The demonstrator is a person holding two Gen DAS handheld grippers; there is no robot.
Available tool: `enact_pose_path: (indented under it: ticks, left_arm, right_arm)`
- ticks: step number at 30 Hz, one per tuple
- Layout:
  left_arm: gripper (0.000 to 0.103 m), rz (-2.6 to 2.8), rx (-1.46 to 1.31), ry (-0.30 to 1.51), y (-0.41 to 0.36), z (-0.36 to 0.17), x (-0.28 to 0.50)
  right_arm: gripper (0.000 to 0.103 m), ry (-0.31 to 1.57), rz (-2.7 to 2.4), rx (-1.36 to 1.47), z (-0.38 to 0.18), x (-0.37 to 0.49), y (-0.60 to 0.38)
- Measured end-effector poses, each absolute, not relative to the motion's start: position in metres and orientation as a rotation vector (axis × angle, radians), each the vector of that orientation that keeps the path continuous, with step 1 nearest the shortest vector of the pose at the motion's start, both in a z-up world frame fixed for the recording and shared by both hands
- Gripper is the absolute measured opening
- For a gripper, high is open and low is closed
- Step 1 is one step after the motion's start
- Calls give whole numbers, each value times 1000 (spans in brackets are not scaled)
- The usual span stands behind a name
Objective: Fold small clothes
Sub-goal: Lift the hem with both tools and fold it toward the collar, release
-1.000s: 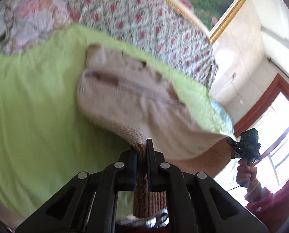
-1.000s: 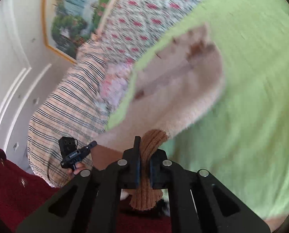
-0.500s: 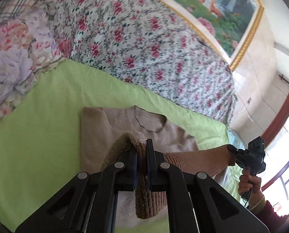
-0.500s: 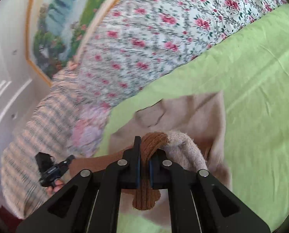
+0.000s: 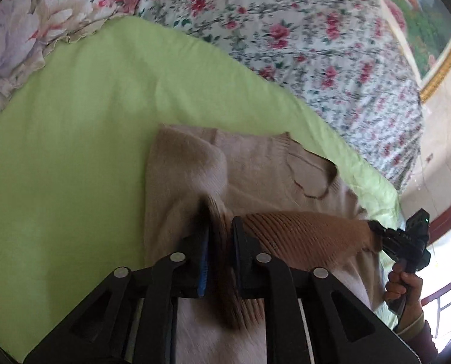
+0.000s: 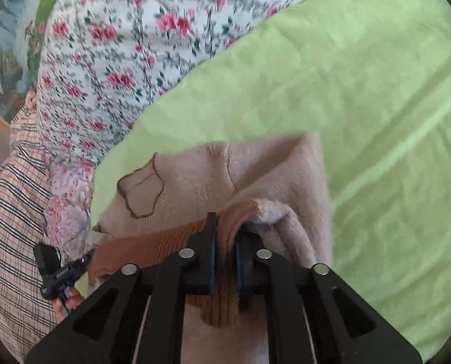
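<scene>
- The sweater (image 5: 255, 163), a beige knit, is lying on the green sheet (image 5: 73, 151), with its neckline (image 5: 313, 176) at the end of the sweater farthest from the grippers.
- The left gripper (image 5: 220, 227) is clenching the sweater's brown ribbed hem (image 5: 301, 227); knit is bunching between the two fingers and hanging out below them.
- Just left of the hem, where that gripper is biting, a beige fold of the sweater is humping up over the body of the garment.
- The hem is stretching as a taut band across the sweater, from the left gripper to the right gripper (image 5: 377, 230), which is showing at the hem's far end in the left wrist view.
- A hand (image 5: 404, 282) is wrapping the handle below that gripper, off the edge of the sweater.
- In the right wrist view, the right gripper (image 6: 225, 236) is pinching the same hem (image 6: 152, 242), ribbed knit filling the gap between its fingers.
- Right beside the hem there, a rounded beige fold is curling over.
- The left gripper (image 6: 89, 257) is appearing at the other end of the hem in this view, though its tips are too small to read.
- The neckline (image 6: 140, 191) is lying flat on the sweater (image 6: 270, 166) above the hem.
- The sheet (image 6: 361, 75) is spreading around the sweater; a floral quilt (image 5: 286, 30) is lying beyond the sweater's neckline end.
- A plaid cloth (image 6: 10, 212) is sitting past the sweater, behind the left gripper.
</scene>
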State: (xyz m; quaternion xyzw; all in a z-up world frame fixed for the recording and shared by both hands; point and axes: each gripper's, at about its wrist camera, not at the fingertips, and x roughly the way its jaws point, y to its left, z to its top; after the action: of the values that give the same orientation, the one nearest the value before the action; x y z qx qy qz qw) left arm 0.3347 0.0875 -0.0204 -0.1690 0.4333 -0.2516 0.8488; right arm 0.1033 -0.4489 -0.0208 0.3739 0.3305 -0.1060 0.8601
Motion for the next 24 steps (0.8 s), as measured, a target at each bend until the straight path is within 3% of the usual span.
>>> enact_pose_path:
  ticks: [3,9,14,15,21,24]
  left_arm:
    - [24,-608,-322,911,75,-12,290]
    - [24,-796,-209,1005,2,-29,232]
    - [25,-761,-89,1025,-24,-32,272]
    - [20,-732,-66,1027,-24,-31,289]
    - [18,-498,-61,972,15,-25,378]
    - [15,-433,-162,961,44,-27,402]
  right_arm:
    - [38,632,-199,708,-3,77,-423]
    - [39,859,148,423,-8,107,-321]
    - [39,1056,171,266,-34,167,-310]
    - [36,1065,159,274,-38,178,-318]
    - [32,966,-238,298,-36,218,-402]
    - [32,839,-329,524,-35,201,-450]
